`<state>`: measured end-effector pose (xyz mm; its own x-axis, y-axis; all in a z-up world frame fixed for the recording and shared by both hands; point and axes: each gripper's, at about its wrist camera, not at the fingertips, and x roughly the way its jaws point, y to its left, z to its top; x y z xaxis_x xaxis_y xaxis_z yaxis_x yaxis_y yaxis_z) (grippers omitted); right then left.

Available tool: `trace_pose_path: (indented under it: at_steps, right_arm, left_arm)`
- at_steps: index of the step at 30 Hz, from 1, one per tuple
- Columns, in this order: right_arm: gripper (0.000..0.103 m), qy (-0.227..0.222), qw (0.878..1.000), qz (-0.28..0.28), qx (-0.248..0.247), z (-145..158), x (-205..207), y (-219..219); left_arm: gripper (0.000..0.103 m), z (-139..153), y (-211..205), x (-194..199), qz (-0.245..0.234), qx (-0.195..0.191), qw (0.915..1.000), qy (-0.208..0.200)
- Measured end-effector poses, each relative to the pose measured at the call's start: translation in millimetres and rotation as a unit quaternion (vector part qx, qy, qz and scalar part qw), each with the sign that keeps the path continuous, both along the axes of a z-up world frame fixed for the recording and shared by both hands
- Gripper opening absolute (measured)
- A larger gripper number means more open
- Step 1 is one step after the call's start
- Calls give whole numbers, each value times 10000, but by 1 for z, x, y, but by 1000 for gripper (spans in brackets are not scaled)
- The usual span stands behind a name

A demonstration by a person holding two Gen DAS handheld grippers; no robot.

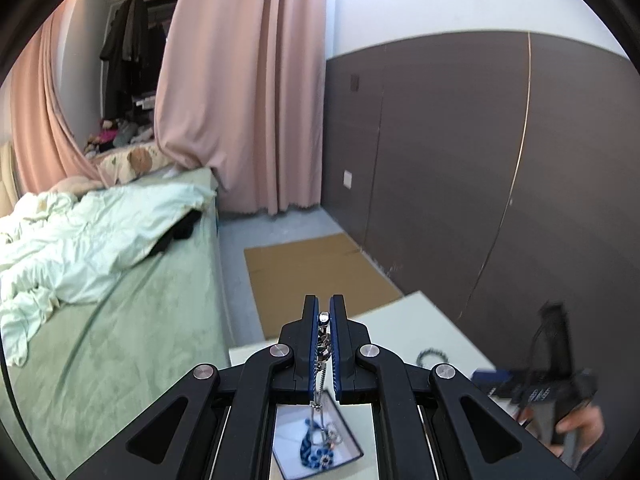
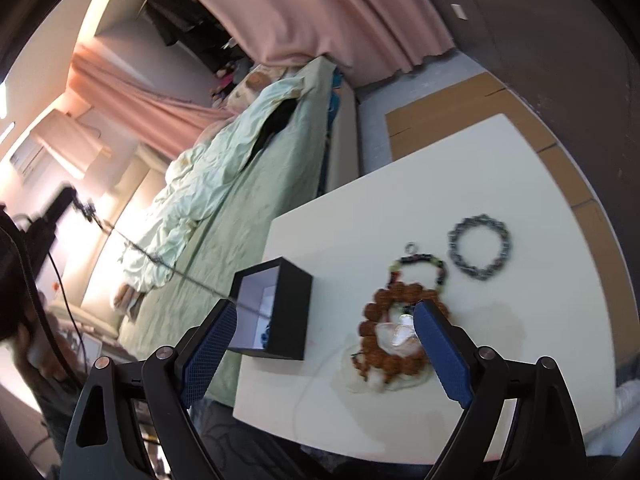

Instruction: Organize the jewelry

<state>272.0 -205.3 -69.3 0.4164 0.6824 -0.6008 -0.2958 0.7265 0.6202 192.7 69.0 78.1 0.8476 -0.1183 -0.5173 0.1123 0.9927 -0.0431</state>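
Silver chain point(image 1: 322, 354) runs up the middle of the left wrist view, pinched between the blue pads of the left gripper point(image 1: 325, 316), whose fingers are pressed together on it. The chain hangs down at lower centre into the open jewelry box point(image 1: 352, 446), where blue beaded pieces already lie; holding it high seems meant to let it feed into the box without tangling. At the right edge the right gripper point(image 1: 554, 380) shows, blurred.

In the right wrist view, the right gripper point(image 2: 324, 320) is spread wide and holds nothing. Between its fingers, lower centre, the black-walled box point(image 2: 290, 312) sits at the left edge of the white table point(image 2: 460, 168), the chain point(image 2: 160, 260) slanting to it from the left gripper point(image 2: 60, 200) at mid left. Right of centre wait a brown bead bracelet point(image 2: 384, 320), a multicoloured bracelet point(image 2: 420, 264) and a grey bracelet point(image 2: 480, 248), the likely next pickups.
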Motion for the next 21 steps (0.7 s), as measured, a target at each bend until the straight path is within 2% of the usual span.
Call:
trace_pose_path:
  at_steps: [10,21]
  right_arm:
    - [91,-189,9997,-168,14,9,-5,-32]
    - [91,-2,9997,-247,46,1,-4,-48]
  left_arm:
    - [5,-81,-9,25,67,-111,9964,832]
    - [6,-128,-23,50,96,-46,9905,1374]
